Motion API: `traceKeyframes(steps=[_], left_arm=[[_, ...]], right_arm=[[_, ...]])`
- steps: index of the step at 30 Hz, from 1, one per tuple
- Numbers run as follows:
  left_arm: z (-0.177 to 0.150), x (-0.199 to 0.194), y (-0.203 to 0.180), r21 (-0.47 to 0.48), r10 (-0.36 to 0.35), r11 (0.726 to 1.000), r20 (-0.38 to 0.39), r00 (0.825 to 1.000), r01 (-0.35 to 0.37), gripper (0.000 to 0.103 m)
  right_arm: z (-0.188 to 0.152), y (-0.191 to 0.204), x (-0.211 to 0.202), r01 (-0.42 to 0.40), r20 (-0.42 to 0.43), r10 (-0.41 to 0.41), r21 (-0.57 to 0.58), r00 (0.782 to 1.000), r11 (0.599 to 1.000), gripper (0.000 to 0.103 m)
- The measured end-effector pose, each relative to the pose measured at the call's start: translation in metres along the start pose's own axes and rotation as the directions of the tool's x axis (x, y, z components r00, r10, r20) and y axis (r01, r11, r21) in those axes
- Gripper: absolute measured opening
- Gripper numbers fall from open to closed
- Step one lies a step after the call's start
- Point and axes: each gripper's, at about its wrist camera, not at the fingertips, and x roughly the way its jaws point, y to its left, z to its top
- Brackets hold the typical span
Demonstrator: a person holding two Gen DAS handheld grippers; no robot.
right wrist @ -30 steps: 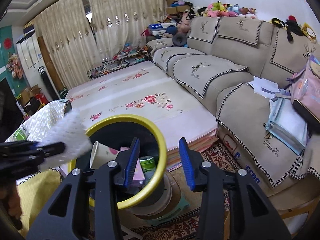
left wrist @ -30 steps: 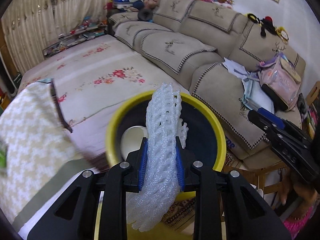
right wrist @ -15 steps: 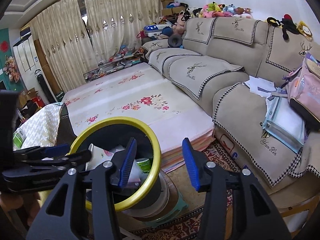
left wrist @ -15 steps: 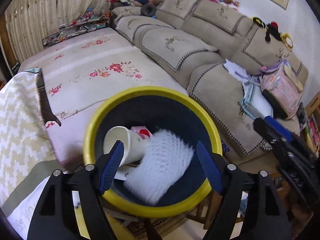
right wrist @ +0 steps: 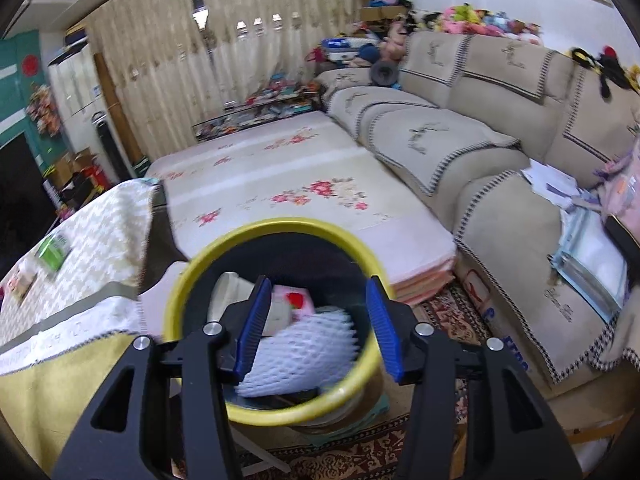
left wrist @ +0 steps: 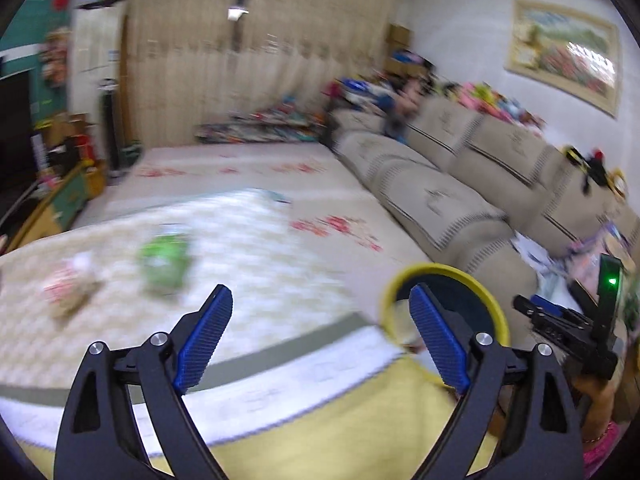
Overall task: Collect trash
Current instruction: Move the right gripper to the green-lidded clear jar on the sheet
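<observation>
The left gripper (left wrist: 320, 336) hangs above the tabletop (left wrist: 240, 248) with its 2 blue-padded jaws spread wide and nothing between them. On the patterned cloth ahead lie a green packet (left wrist: 163, 262) and, left of it, a pinkish wrapper (left wrist: 68, 290), both blurred. The bin (left wrist: 486, 300), yellow-rimmed and dark inside, stands just past the tabletop's right edge, with the right gripper (left wrist: 560, 322) beyond it.

From the right wrist, that gripper (right wrist: 316, 326) is poised over the bin (right wrist: 180, 300), jaws likewise spread and holding nothing. Inside the bin rests a white foam net (right wrist: 304, 354), lying on top of a paper cup (right wrist: 230, 292) and a pink carton (right wrist: 298, 300). The green packet (right wrist: 54, 252) shows again on the tabletop (right wrist: 108, 236) at left. A beige sofa (right wrist: 460, 136) runs along the right wall beside a flowered mat (right wrist: 288, 188).
</observation>
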Motion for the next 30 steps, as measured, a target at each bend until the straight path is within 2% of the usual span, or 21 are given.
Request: traceKeyframes(steps=[3, 6, 9, 14, 16, 21, 23, 26, 30], left_arm=[[-0.008, -0.027, 0.050, -0.042, 0.104, 0.994, 0.041, 0.994, -0.103, 0.090], [-0.019, -0.047, 0.100, -0.094, 0.212, 0.974, 0.058, 0.975, -0.206, 0.091], [-0.031, -0.060, 0.148, -0.160, 0.298, 0.945, 0.052, 0.953, -0.287, 0.091], [-0.051, -0.067, 0.212, -0.223, 0.435, 0.880, 0.023, 0.900, -0.420, 0.091], [-0.060, -0.067, 0.226, -0.243, 0.466, 0.860, 0.016, 0.885, -0.448, 0.091], [-0.069, -0.071, 0.245, -0.281, 0.474, 0.848, 0.022, 0.880, -0.450, 0.091], [-0.070, -0.073, 0.244, -0.279, 0.487, 0.843, 0.033, 0.873, -0.460, 0.091], [-0.071, -0.076, 0.242, -0.271, 0.509, 0.833, 0.037, 0.860, -0.482, 0.091], [-0.072, -0.079, 0.246, -0.299, 0.501, 0.831, 0.036, 0.865, -0.469, 0.091]], right_arm=[[0.006, 0.034, 0.000, -0.079, -0.010, 0.078, -0.041, 0.997, 0.996, 0.053], [0.013, 0.076, 0.000, -0.151, -0.025, 0.150, -0.100, 0.988, 0.983, 0.053], [0.019, 0.121, 0.001, -0.229, -0.056, 0.223, -0.152, 0.973, 0.961, 0.053], [0.022, 0.201, 0.000, -0.322, -0.090, 0.310, -0.220, 0.947, 0.921, 0.054], [0.023, 0.234, 0.002, -0.349, -0.105, 0.333, -0.230, 0.937, 0.908, 0.054], [0.018, 0.310, 0.015, -0.372, -0.135, 0.348, -0.256, 0.928, 0.892, 0.054], [0.016, 0.333, 0.025, -0.377, -0.161, 0.346, -0.256, 0.924, 0.890, 0.054], [0.012, 0.367, 0.046, -0.343, -0.177, 0.305, -0.263, 0.936, 0.902, 0.054], [0.008, 0.392, 0.070, -0.285, -0.199, 0.237, -0.261, 0.951, 0.922, 0.054]])
